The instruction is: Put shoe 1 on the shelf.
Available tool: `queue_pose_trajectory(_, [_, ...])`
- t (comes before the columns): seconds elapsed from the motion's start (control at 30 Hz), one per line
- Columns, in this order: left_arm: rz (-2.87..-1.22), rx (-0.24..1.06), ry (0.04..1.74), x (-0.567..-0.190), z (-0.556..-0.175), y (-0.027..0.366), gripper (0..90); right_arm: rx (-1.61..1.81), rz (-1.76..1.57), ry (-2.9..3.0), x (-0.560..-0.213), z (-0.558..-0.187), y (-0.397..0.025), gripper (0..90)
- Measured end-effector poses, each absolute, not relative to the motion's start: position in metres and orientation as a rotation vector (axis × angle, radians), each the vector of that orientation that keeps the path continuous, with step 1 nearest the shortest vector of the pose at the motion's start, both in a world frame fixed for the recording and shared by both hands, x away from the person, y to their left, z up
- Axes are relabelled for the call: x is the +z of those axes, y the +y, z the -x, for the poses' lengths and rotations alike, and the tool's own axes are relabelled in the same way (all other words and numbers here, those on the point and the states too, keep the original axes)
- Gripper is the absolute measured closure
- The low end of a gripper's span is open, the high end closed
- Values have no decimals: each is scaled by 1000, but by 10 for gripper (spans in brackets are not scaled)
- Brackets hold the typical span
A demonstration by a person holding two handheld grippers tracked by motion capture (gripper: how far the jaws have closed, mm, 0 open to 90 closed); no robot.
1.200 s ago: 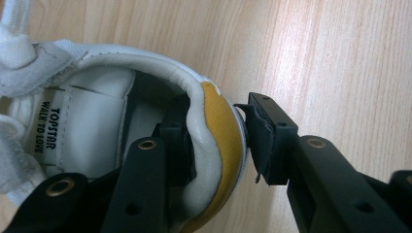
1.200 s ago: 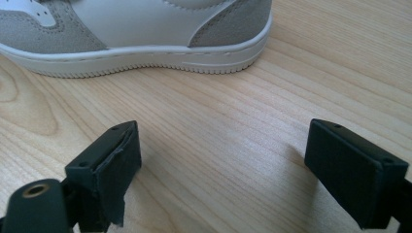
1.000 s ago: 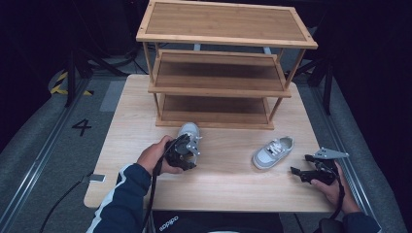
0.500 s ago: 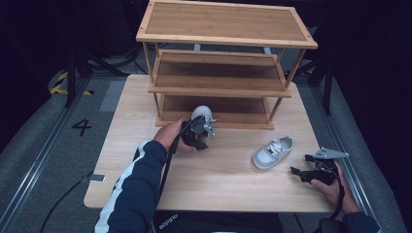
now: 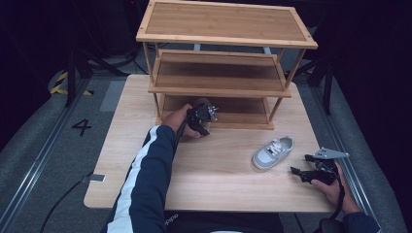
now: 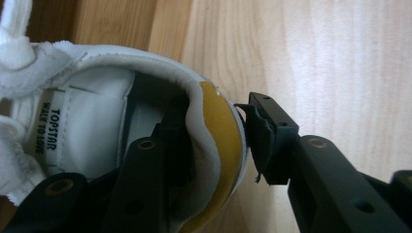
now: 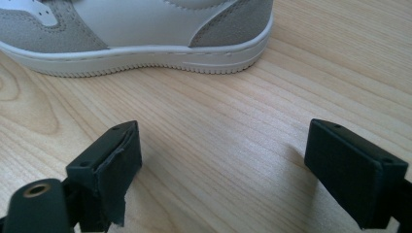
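Background stuff only: light wood desk (image 5: 223,179) w/ rounded corners. You can see the grain up close in the right claw view, pale w/ a knot at the left edge. Grey floor (image 5: 43,141) all around it. There's a "4" (image 5: 81,127) marked on the floor left of the desk, and a bit of yellow/black hazard tape (image 5: 60,83) further back. A metal rail (image 5: 34,165) runs along the floor on the left side. Black stand legs (image 5: 73,73) sit back left, and another set (image 5: 328,80) back right. A dark cable (image 5: 63,204) snakes over the floor to a small silver clip thing (image 5: 97,178) at the desk's front left corner, can't tell what it is tbh. Rest of the room is pitch dark.
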State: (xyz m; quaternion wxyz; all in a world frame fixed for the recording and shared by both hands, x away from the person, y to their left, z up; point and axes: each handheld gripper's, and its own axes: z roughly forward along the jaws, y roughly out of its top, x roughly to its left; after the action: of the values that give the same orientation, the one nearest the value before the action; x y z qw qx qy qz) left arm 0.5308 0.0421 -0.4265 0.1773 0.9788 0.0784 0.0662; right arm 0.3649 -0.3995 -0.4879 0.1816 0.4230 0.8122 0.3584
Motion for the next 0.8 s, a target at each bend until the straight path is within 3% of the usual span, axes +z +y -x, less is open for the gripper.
queue_pose_trajectory(0.3, [-2640, 344, 326, -414, -518, 57, 460, 1013, -1193, 2295, -488, -364, -400, 144])
queue_pose_trajectory(0.6, [-2370, 480, 516, -390, -485, 89, 298, 1013, -1193, 2296, -488, -364, -400, 144])
queue_pose_trajectory(0.8, [-2268, 492, 675, -411, -468, 99, 247, 1011, -1193, 2294, -488, -364, -400, 144])
